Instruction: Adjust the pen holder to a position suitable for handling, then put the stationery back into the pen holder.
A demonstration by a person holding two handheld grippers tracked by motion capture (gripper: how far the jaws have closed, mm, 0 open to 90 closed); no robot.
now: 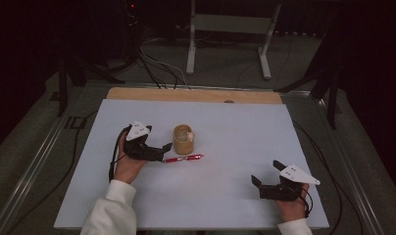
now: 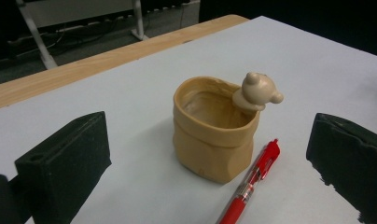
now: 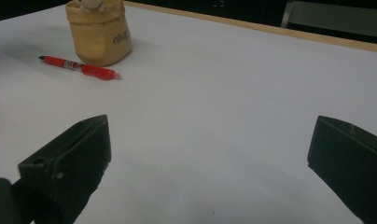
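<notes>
Lying on the white table [image 1: 225,196] just beside the tan bear pot [image 2: 214,128], the red pen [image 2: 249,186] sits ahead of my left gripper [image 2: 210,154], jaws spread. Closing carelessly could roll it or tip the pot. My right gripper [image 3: 210,154] waits spread, well apart. Pen's tip is cut off.
</notes>
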